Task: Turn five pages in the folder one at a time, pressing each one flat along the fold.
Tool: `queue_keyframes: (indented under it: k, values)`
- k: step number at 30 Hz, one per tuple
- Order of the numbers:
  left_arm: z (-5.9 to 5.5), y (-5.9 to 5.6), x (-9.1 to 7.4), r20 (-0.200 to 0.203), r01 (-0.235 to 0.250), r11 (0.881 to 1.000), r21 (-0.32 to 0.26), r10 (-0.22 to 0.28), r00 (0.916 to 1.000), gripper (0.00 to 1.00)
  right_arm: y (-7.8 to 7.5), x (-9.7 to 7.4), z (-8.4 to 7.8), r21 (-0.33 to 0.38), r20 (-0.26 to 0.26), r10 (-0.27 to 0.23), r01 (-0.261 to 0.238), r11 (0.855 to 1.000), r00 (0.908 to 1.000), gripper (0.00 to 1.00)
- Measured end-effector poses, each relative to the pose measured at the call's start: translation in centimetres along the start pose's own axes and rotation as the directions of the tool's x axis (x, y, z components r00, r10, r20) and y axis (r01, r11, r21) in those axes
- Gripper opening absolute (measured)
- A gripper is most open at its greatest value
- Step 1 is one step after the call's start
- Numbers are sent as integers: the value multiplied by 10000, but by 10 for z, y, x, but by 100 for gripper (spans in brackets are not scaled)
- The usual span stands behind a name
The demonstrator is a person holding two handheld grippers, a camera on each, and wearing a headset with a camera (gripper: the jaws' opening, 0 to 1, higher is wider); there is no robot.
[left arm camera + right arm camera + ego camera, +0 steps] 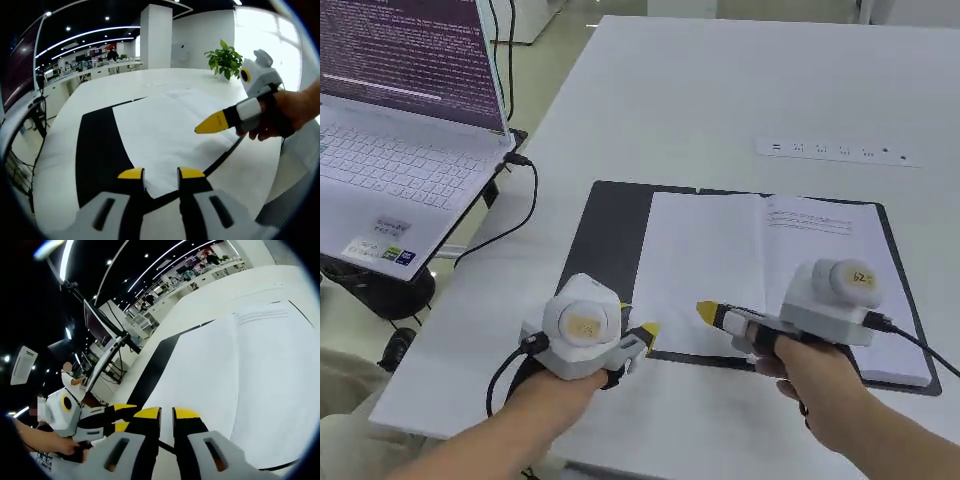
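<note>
Over on the left an open silver laptop sits on the white table, and nothing about it bears on the job. Next along is the left claw, held low at the near edge of the flat black plastic folder. In the left gripper view the left claw has its yellow tips parted by a modest gap with nothing between them, poised over the near corner where the dark cover meets the paper. The folder lies open in the middle of the table. A plain white left-hand sheet rests flat on it with a strip of bare cover showing beside it, and a right-hand sheet carries a few printed lines at its top. The fold between them looks smooth, with no page standing up or curling. Further right the right claw hovers just above the near edge of the paper by the fold. In its own view the right claw has its tips almost together and holds nothing. Beyond the folder on the far right lies a white power strip. I'd judge this a pause between turns, with whatever lies on the left already pressed down. How many of the five pages are done I cannot read from the stack, so at least the next lift and press is left.
</note>
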State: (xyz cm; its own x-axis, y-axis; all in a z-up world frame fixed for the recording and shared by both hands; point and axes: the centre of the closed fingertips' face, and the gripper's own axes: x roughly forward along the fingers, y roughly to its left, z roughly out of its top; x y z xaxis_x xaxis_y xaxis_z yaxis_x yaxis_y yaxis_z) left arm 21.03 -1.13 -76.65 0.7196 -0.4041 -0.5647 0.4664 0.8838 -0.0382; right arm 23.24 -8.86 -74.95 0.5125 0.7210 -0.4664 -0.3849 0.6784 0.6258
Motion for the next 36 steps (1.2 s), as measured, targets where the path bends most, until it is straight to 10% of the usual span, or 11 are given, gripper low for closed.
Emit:
queue_keyframes:
  k: [6, 13, 27, 36]
  values:
    - [-22, -1, 14, -621, -211, 9993, 313, 230, 9978, 22, -25, -8, 15, 294, 307, -430, 421, 9987, 9986, 6]
    - [-17, 1, 10, 491, -302, 9992, 270, 288, 9984, 22, -41, -6, 28, 376, 449, -515, 498, 9981, 9977, 2]
    - [-19, 2, 13, 617, -331, 9993, 167, 320, 9976, 22, -58, 10, 41, 1071, 398, -687, 641, 9922, 9968, 0]
    - [-19, 3, 13, 635, -425, 9990, 152, 414, 9971, 22, -78, 26, 64, 2693, 782, -1030, 785, 9599, 9916, 0]
